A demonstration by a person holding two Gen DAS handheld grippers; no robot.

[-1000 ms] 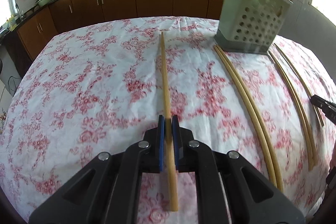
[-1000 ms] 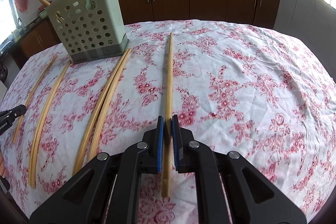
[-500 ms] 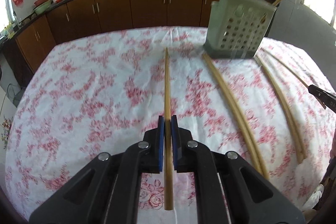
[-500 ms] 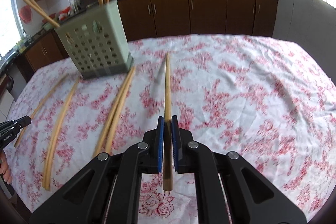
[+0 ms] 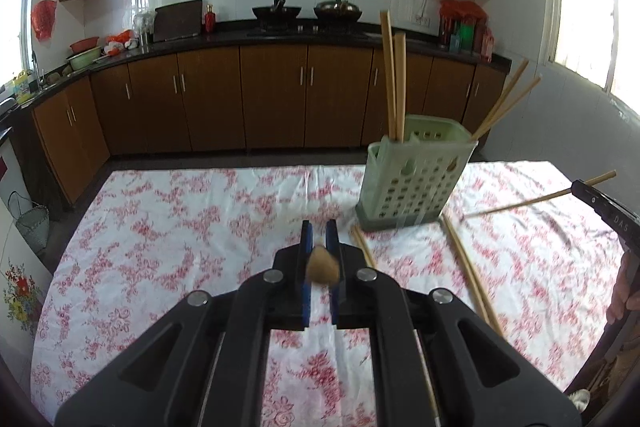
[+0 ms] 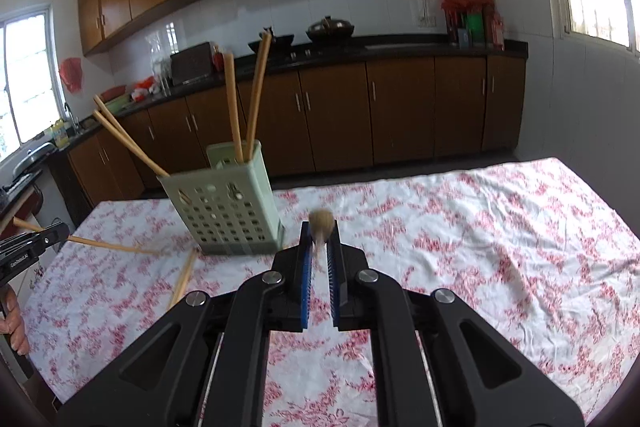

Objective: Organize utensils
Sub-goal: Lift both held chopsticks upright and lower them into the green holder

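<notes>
My left gripper (image 5: 319, 233) is shut on a wooden chopstick (image 5: 322, 264), seen end-on and lifted off the table. My right gripper (image 6: 320, 231) is shut on another chopstick (image 6: 321, 225), also end-on and lifted. A pale green perforated utensil holder (image 5: 412, 183) stands on the floral tablecloth, right of my left gripper; it holds several chopsticks (image 5: 394, 83). In the right wrist view the holder (image 6: 224, 203) is left of my gripper. The other gripper shows at each view's edge with its chopstick (image 5: 532, 201) (image 6: 108, 246).
Loose chopsticks (image 5: 468, 267) lie on the tablecloth (image 5: 180, 227) in front of the holder, also in the right wrist view (image 6: 182, 279). Brown kitchen cabinets (image 5: 272, 99) and a counter with pans stand beyond the table's far edge.
Both grippers have lifted and tilted up with their chopsticks, which now point toward the cameras instead of lying flat along the table. The holder now appears farther and upright.
</notes>
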